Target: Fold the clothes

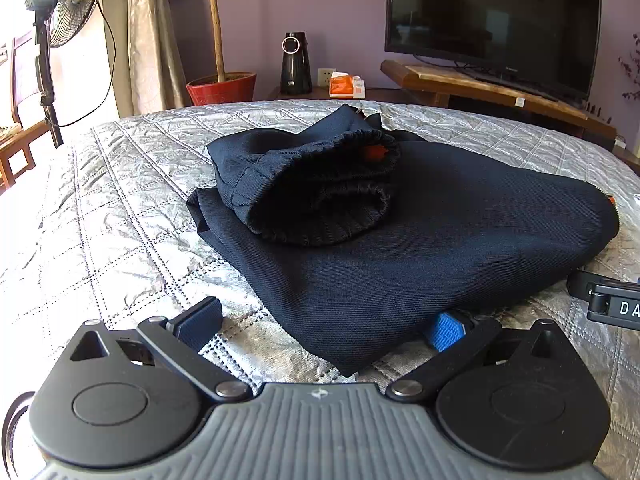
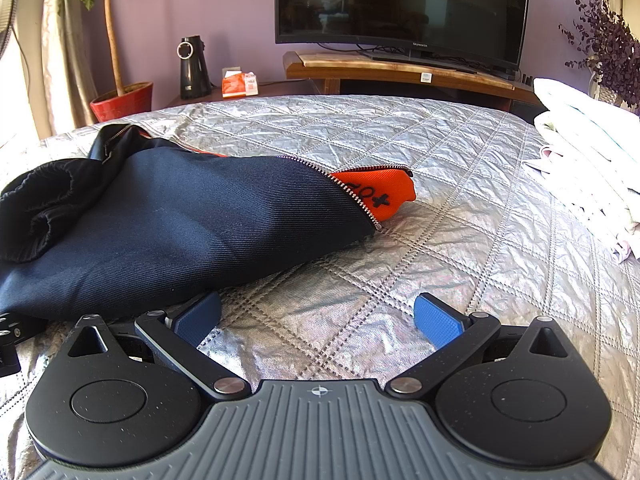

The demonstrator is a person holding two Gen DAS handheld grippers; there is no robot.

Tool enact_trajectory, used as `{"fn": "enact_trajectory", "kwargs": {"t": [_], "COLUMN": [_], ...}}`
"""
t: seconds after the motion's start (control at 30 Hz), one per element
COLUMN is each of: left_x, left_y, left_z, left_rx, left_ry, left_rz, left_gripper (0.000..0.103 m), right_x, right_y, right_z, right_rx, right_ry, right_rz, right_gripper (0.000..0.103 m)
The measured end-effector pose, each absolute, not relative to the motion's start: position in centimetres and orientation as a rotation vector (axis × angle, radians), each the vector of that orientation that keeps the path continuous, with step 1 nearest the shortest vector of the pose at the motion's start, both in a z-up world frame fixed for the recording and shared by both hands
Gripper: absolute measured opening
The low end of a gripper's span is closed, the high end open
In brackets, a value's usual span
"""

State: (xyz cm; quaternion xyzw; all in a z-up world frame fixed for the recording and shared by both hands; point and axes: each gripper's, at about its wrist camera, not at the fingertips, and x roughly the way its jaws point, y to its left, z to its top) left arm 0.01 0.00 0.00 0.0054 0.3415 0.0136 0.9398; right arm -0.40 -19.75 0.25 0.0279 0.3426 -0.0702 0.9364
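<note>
The left gripper (image 1: 326, 326) is hovering with its blue-padded jaws spread wide, the near corner of the folded navy-blue twill jacket (image 1: 400, 240) lying between them, unpinched. The right gripper (image 2: 318, 318) is likewise gaping over bare quilt, just beside the jacket's right edge (image 2: 180, 232). The jacket is resting on the silver quilted bedspread (image 1: 120, 208), its ribbed cuff (image 1: 320, 200) piled on top and an orange lining flap (image 2: 380, 194) poking out past the zipper. Farther off, a stack of pale folded laundry (image 2: 580, 168) is sitting at the right, and a black flat-screen television (image 2: 400, 4) is standing on a wooden stand (image 2: 400, 68).
</note>
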Motion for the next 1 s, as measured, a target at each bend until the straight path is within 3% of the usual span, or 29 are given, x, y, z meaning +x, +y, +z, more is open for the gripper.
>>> {"fn": "enact_trajectory", "kwargs": {"t": [1.0], "left_x": [0.10], "left_y": [0.07], "left_z": [-0.01], "left_rx": [0.013], "left_ry": [0.701], "left_rz": [0.029], "left_gripper": [0.103], "right_x": [-0.66], "right_y": [-20.21], "right_z": [0.33], "right_rx": [0.052], "right_ry": [0.723], "right_rz": [-0.132], "right_gripper": [0.103]}}
